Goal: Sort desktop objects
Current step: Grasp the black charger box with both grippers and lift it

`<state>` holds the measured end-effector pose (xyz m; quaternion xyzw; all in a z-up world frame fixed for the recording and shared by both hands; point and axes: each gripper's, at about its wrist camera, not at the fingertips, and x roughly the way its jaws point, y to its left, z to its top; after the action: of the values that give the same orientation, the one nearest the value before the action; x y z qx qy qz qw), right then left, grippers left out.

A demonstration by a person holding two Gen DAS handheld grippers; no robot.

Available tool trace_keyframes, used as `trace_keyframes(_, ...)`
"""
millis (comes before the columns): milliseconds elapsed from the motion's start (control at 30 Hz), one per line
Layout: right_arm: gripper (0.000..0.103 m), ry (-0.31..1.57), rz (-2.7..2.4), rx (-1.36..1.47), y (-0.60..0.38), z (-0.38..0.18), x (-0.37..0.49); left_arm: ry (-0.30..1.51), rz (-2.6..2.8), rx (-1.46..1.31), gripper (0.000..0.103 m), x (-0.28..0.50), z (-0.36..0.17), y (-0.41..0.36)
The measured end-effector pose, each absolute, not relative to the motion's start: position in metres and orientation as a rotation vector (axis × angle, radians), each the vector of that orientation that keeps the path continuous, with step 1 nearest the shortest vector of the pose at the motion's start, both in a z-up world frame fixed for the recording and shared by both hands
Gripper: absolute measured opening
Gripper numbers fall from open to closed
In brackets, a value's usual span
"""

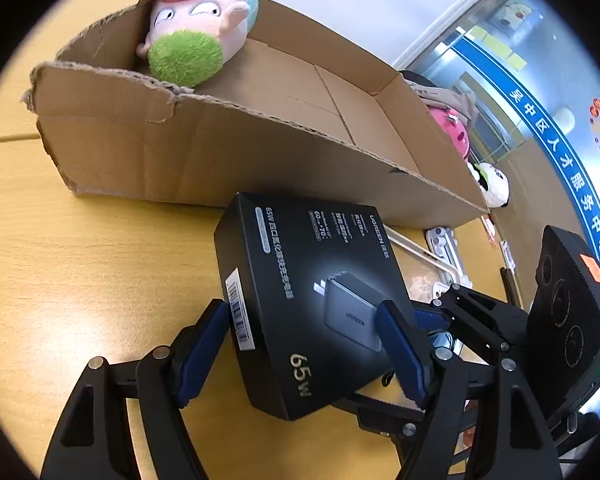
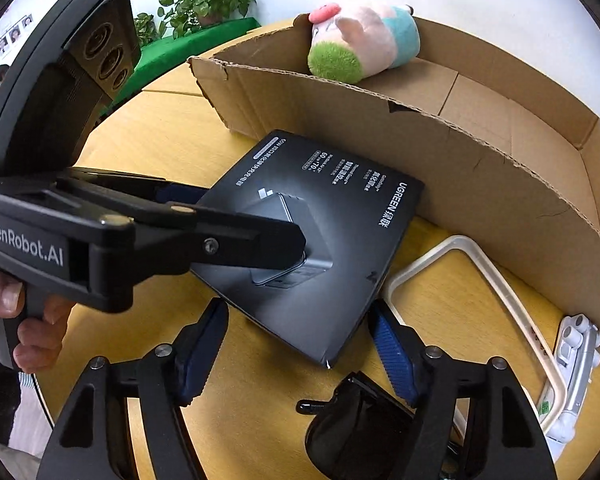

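Left gripper (image 1: 304, 344) clamps the black charger box (image 1: 308, 300) just before the cardboard box (image 1: 204, 152), tilted (grip near one end). Right gripper (image 2: 296, 344) stands wide, holding nothing. Risk: the charger box pivots and slips, striking the carton's front wall.
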<state>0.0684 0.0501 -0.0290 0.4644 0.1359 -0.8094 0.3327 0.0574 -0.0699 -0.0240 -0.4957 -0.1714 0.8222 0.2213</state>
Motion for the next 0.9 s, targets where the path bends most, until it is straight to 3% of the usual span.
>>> trace_keyframes(133,0.074,0.313,-2.120,1.202,0.060,-0.025,0.074,-0.366,2.320,-1.328,0.071,0.076,-0.006,-0.059)
trace_keyframes(900,0.067,0.271,-2.349,0.859,0.103,0.096,0.090,-0.236,2.456,-1.013,0.067,0.061,0.120,-0.026)
